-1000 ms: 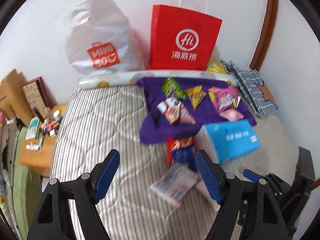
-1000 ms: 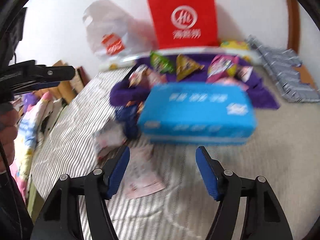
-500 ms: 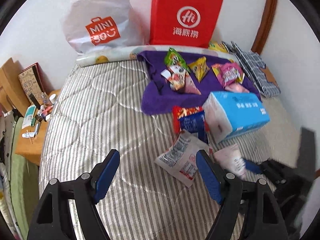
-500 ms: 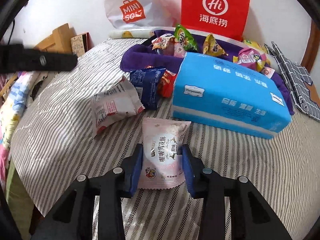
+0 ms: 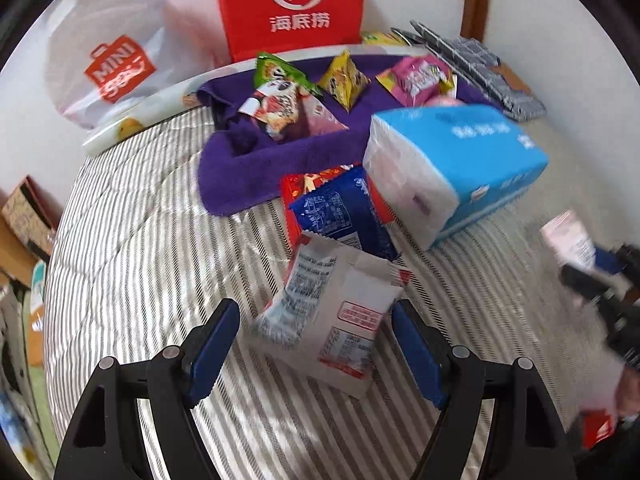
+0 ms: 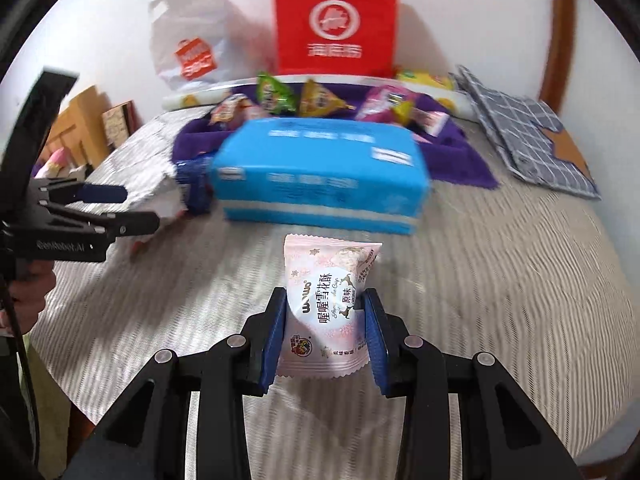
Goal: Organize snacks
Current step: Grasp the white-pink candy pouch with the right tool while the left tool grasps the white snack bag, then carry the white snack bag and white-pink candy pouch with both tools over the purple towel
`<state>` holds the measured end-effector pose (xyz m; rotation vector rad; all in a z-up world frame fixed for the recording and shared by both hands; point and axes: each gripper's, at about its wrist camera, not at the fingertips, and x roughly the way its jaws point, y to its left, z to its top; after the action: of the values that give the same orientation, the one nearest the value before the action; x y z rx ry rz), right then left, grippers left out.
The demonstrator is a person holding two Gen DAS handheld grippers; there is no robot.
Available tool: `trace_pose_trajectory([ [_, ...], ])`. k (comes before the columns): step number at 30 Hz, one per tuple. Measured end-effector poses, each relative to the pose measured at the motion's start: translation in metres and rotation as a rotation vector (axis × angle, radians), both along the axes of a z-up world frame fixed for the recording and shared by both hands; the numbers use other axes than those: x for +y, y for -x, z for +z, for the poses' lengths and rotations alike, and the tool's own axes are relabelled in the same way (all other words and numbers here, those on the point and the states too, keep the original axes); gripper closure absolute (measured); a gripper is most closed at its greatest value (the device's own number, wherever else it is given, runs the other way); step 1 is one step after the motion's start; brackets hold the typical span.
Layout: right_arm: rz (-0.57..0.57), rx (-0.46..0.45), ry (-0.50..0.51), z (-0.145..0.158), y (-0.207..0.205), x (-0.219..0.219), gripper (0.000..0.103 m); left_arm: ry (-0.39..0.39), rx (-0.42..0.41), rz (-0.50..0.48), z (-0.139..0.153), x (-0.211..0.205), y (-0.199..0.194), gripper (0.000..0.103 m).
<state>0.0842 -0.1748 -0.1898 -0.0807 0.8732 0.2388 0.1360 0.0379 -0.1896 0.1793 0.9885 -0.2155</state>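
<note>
My right gripper [image 6: 325,322] is shut on a pink snack packet [image 6: 330,304] and holds it above the striped bed; it also shows blurred in the left wrist view [image 5: 570,240]. My left gripper [image 5: 314,340] is open, its fingers on either side of a white snack packet [image 5: 332,316] lying on the bed. A blue packet [image 5: 340,216] on a red one [image 5: 298,184] lies just beyond. A purple towel [image 5: 240,168] holds several more snacks, among them a green bag [image 5: 276,70] and a yellow bag [image 5: 344,80].
A blue tissue pack [image 5: 460,152] lies right of the packets, in front of the towel. A red paper bag [image 5: 294,4] and a white plastic bag [image 5: 112,56] stand against the wall. A checked cloth [image 6: 524,136] lies at the far right. The bed's edge drops off on the left.
My right gripper has shut on the pink packet and lifted it off the bed. My left gripper has moved forward and down around the white packet.
</note>
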Motion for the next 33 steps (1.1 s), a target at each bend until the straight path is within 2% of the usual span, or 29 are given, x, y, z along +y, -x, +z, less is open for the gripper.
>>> trace_pose_trajectory([
  [3,-0.039,0.002,-0.011,-0.003,-0.005,-0.012,0.065,-0.008,0.001,-0.008,-0.008,-0.004,-0.006,0.027],
  [4,-0.056,0.006,-0.02,-0.005,-0.007,-0.018,0.065,0.009,-0.002,-0.006,-0.009,-0.004,-0.006,0.03],
  [5,-0.071,0.011,-0.029,-0.006,-0.009,-0.022,0.065,0.052,0.007,-0.008,-0.008,-0.004,-0.005,0.043],
  [6,-0.082,0.016,-0.037,-0.008,-0.011,-0.026,0.065,0.069,0.006,-0.004,-0.007,-0.003,-0.005,0.051],
  [7,-0.093,0.021,-0.043,-0.01,-0.014,-0.031,0.065,0.083,0.006,0.002,-0.006,-0.004,-0.003,0.053],
  [11,-0.124,0.026,-0.035,-0.014,-0.021,-0.043,0.065,0.081,-0.025,0.036,-0.006,-0.008,0.006,0.054],
  [16,-0.125,0.05,-0.024,-0.021,-0.045,-0.054,0.064,0.108,-0.068,0.124,-0.009,-0.006,0.01,0.054],
  [18,-0.115,0.019,0.007,-0.02,-0.052,-0.053,0.063,0.118,-0.088,0.156,-0.01,-0.002,0.008,0.053],
  [20,-0.1,0.015,0.029,-0.022,-0.061,-0.053,0.061,0.122,-0.088,0.175,-0.011,-0.001,0.007,0.053],
  [25,-0.079,0.013,-0.003,-0.024,-0.067,-0.061,0.06,0.076,-0.09,0.199,-0.012,-0.006,0.004,0.051],
  [28,-0.076,0.008,0.008,-0.024,-0.064,-0.06,0.059,0.095,-0.089,0.206,-0.013,-0.003,0.003,0.051],
  [31,-0.071,0.015,0.0,-0.025,-0.063,-0.061,0.056,0.091,-0.089,0.209,-0.013,-0.004,0.002,0.051],
  [32,-0.065,0.019,0.0,-0.024,-0.062,-0.062,0.052,0.089,-0.088,0.209,-0.013,-0.004,0.003,0.051],
  [33,-0.061,0.021,0.001,-0.024,-0.062,-0.062,0.043,0.09,-0.088,0.209,-0.013,-0.004,0.003,0.051],
])
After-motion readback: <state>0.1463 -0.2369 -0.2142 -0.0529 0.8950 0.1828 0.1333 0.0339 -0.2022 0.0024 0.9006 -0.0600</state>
